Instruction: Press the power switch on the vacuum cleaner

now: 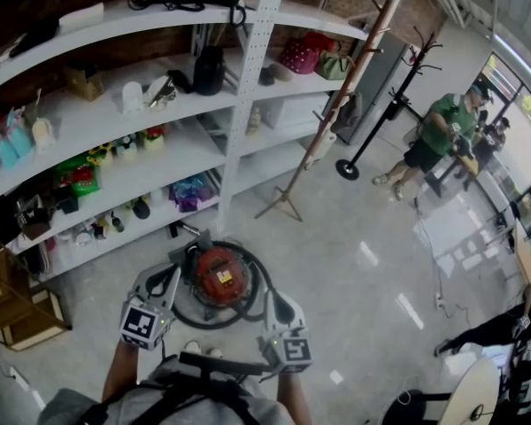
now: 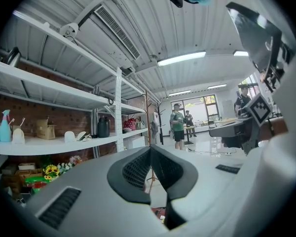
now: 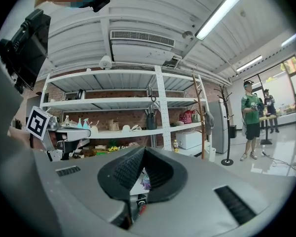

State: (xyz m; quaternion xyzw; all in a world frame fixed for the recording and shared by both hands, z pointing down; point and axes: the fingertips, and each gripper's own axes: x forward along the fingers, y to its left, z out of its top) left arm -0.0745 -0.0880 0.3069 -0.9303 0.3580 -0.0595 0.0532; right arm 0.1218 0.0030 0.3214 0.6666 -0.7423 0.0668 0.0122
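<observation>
Left gripper (image 1: 166, 280), right gripper (image 1: 273, 301) flanking vacuum (image 1: 219, 273)

Left claw (image 1: 171, 279), right claw (image 1: 273, 303): both closed

The pale, glossy floor (image 1: 372, 264) carries the red vacuum cleaner (image 1: 219, 273) near the white shelving (image 1: 248, 104); a wooden crate (image 1: 18, 308) sits left; two coat stands (image 1: 283, 204) rise farther right. The shelves hold a black jug (image 1: 209, 69) and a red bag (image 1: 299, 56).
</observation>
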